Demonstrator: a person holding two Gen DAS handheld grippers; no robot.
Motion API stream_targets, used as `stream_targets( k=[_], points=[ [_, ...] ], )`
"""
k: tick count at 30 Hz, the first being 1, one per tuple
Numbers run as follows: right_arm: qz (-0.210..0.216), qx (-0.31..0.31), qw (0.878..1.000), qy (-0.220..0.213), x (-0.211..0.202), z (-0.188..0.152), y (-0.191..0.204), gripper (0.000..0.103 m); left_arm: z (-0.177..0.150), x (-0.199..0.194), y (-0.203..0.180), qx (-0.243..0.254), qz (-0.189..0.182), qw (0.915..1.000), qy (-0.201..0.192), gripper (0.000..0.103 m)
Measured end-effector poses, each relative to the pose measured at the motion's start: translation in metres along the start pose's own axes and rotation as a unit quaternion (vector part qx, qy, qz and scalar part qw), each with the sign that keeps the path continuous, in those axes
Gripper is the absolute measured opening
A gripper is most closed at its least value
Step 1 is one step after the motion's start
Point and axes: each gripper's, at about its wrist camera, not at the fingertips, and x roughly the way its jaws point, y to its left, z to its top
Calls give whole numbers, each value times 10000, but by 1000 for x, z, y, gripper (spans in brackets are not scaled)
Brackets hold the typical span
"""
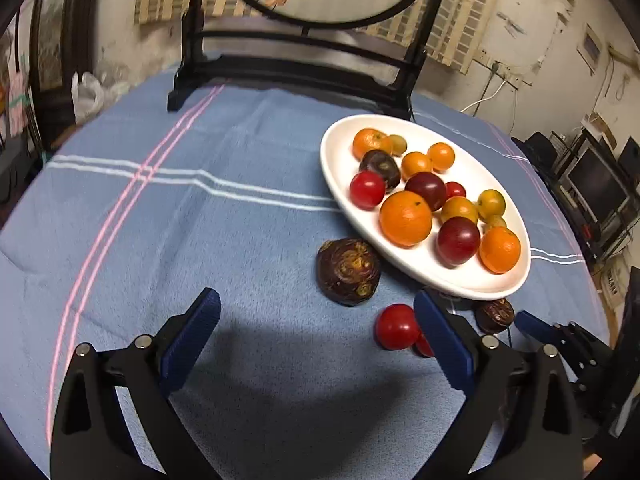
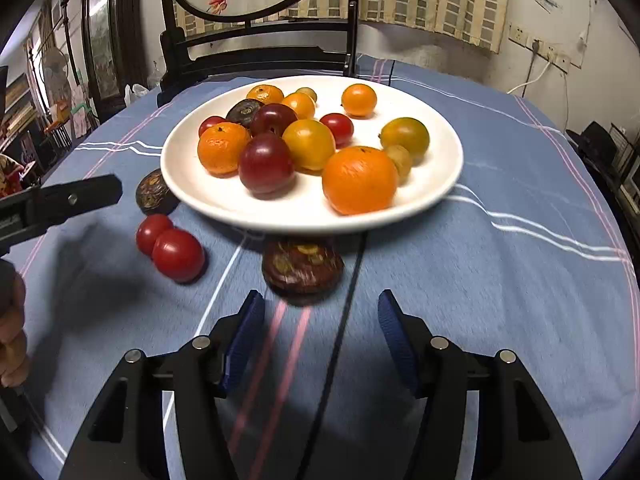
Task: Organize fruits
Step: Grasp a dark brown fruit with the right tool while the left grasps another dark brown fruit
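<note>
Four fruits lie loose on the blue cloth of the bench (image 2: 520, 280), and the rest are already gathered on the white plate (image 2: 440, 184), so I judge the sorting well along, with the stragglers left to collect. In my right wrist view, the nearest dark brown fruit (image 2: 303, 266) sits just ahead of my right gripper (image 2: 320, 320), at center frame, partly tucked under the plate's near rim. Two red tomatoes (image 2: 170, 246) touch each other at left center, and a second dark brown fruit (image 2: 154, 194) rests against the plate's left edge, close to the tip of my other tool. My right jaws stand wide apart and hold nothing. In my left wrist view, my left gripper (image 1: 316, 320) is likewise spread wide and empty, with that second dark fruit just above and between the finger tips, and the tomatoes beside the right finger at lower right. The step in hand, as I read it, is the approach to one more pickup. For the right side, the next move calls for easing forward until the flat brown fruit lies between the pads, then closing gently, since it looks squat and may slip. The overhanging plate rim leaves little room, so I should come in low and not nudge the plate.
</note>
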Motion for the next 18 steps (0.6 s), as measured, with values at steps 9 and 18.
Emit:
stream_targets(
  k=[9,18],
  points=[
    [24,29,10000,-23,9,16,9,42,1,3,2,-6,104,9999,28,95],
    [271,400,9988,-98,-14,-4,-9,42,-2,12,0,152,258,9995,119,95]
  ],
)
